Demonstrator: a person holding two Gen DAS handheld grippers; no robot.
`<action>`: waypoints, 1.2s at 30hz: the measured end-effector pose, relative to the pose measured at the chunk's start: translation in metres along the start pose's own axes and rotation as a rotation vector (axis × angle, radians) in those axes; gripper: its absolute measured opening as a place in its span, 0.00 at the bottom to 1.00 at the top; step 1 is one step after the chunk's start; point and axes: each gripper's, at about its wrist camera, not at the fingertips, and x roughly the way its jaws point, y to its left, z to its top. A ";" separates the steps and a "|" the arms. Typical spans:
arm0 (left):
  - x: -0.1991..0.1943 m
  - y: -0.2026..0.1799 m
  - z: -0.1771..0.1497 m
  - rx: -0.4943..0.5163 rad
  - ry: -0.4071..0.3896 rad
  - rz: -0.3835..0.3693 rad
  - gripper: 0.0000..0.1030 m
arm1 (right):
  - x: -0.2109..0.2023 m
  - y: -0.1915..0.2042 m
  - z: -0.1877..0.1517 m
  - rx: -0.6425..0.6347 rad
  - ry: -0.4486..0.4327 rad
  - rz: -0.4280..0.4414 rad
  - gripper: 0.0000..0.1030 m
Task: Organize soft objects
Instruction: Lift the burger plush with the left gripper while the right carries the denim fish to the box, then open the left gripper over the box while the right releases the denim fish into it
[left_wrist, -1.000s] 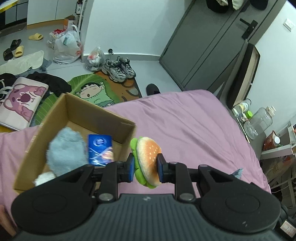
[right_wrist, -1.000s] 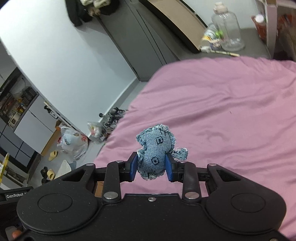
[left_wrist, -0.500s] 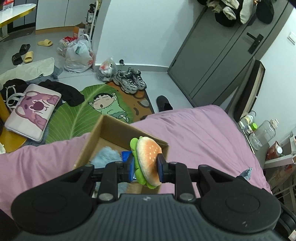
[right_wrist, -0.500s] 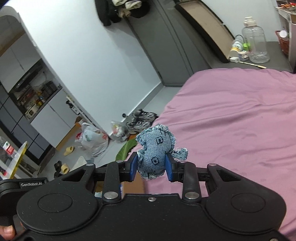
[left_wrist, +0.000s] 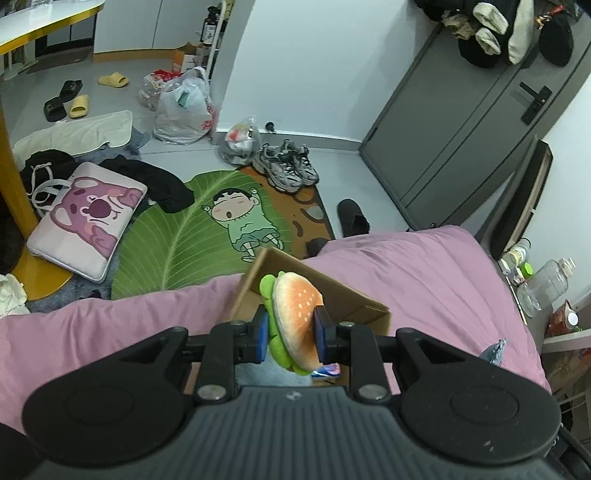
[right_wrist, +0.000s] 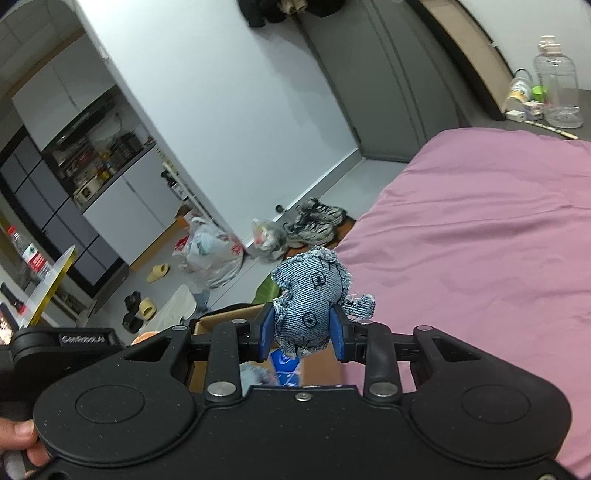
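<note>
My left gripper (left_wrist: 290, 334) is shut on a plush hamburger (left_wrist: 295, 317) with an orange bun and green lettuce, held above the open cardboard box (left_wrist: 354, 299) on the pink bed. My right gripper (right_wrist: 303, 334) is shut on a blue denim plush toy (right_wrist: 310, 302) with frayed edges, held above the same box (right_wrist: 218, 319). Inside the box a grey fluffy toy (left_wrist: 258, 371) and a blue packet (right_wrist: 284, 365) show partly under the grippers. The denim toy's edge also shows at the right of the left wrist view (left_wrist: 493, 352).
The pink bedsheet (right_wrist: 480, 236) spreads to the right. Beyond the bed's edge lie a green leaf rug (left_wrist: 177, 236), sneakers (left_wrist: 288, 170), plastic bags (left_wrist: 184, 107), a pink pouch (left_wrist: 88, 218) and a grey door (left_wrist: 461, 122). Bottles (right_wrist: 557, 85) stand beside the bed.
Both grippers have risen and tilted back with their toys still held. The box now sits lower in both views, mostly hidden under the grippers, and more floor shows.
</note>
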 end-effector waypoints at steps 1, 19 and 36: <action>0.002 0.003 0.001 -0.003 0.000 0.002 0.23 | 0.002 0.002 -0.001 -0.004 0.006 0.007 0.30; 0.046 0.010 0.014 -0.016 0.052 -0.017 0.25 | 0.019 0.034 -0.022 -0.075 0.115 0.090 0.30; 0.047 0.001 0.016 -0.014 0.031 0.004 0.59 | 0.023 0.032 -0.029 -0.074 0.201 0.111 0.41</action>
